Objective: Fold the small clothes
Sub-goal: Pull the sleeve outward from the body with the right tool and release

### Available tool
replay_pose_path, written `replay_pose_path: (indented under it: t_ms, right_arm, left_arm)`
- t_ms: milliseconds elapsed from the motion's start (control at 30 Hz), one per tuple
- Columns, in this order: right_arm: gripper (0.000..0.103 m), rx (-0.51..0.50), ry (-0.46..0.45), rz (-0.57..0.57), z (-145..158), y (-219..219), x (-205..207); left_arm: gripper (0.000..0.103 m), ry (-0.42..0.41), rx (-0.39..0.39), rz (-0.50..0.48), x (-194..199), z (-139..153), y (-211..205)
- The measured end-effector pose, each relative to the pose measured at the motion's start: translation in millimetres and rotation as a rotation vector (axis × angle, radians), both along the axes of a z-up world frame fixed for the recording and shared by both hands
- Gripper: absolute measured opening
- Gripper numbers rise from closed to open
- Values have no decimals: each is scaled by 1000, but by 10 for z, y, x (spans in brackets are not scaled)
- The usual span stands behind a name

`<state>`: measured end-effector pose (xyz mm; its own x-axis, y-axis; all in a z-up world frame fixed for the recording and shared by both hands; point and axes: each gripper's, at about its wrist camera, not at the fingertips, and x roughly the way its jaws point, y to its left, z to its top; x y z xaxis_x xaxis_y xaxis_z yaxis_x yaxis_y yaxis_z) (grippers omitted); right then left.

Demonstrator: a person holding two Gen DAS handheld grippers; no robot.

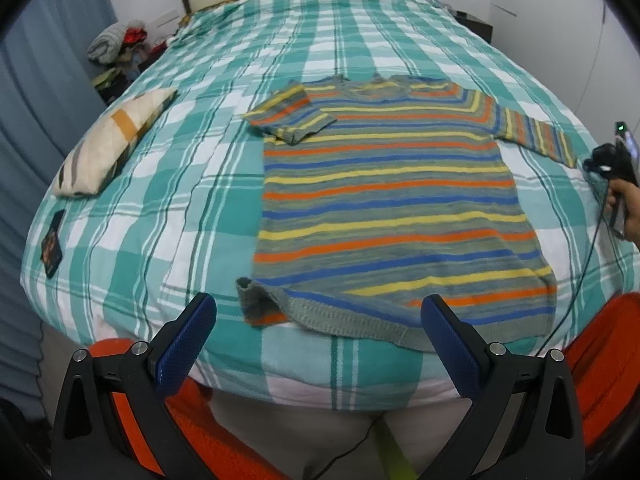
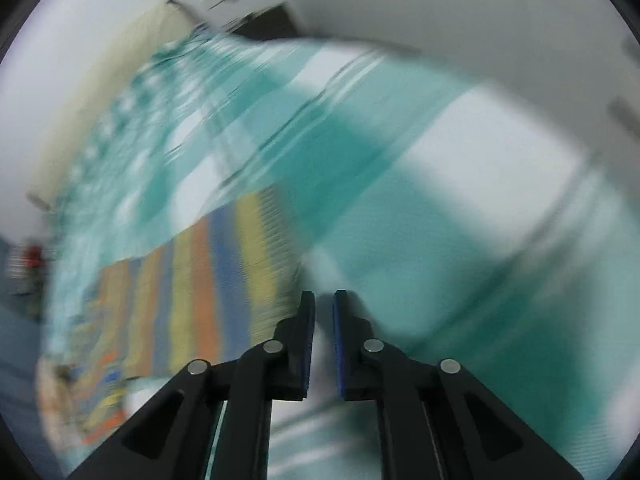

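A small knitted sweater (image 1: 392, 208) with grey, orange, blue and yellow stripes lies flat on the checked bed (image 1: 200, 200), its hem toward me. Its left sleeve (image 1: 288, 114) is folded in over the chest and its right sleeve (image 1: 536, 136) lies spread out. My left gripper (image 1: 320, 302) hangs open just above the hem, holding nothing. My right gripper (image 1: 612, 164), in a hand (image 1: 628, 208), is beside the spread sleeve's cuff. In the blurred right wrist view the right gripper (image 2: 324, 298) has its jaws almost together with nothing between them, and the striped sleeve (image 2: 208, 288) lies just to its left.
A cream pillow (image 1: 112, 144) and a small dark flat object (image 1: 52, 246) lie on the bed's left side. A pile of clothes (image 1: 116, 44) sits beyond the left edge and a dark nightstand (image 1: 476, 24) at the back right. Orange-clad legs (image 1: 604, 344) stand against the near edge.
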<state>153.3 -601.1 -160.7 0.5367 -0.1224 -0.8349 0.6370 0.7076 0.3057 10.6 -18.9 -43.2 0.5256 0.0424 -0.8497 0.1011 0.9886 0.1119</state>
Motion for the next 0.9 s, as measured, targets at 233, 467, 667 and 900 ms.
replay_pose_path:
  t_ms: [233,467,667,900]
  right_arm:
    - [62,7,-77,303,194,399,471]
    - [25,-192,60,137,-82,173,41]
    - [44,-218,-70,249,506,781,-548]
    - [64,-110,-193,620,490,2300,-1037]
  left_arm:
    - [102,35,-57,29,50,65,12]
    - [102,-51,23,142,-23,164,434]
    - [102,-30,-22,126,140,-42,471]
    - [102,-16,-15,-55,569,-229,-13]
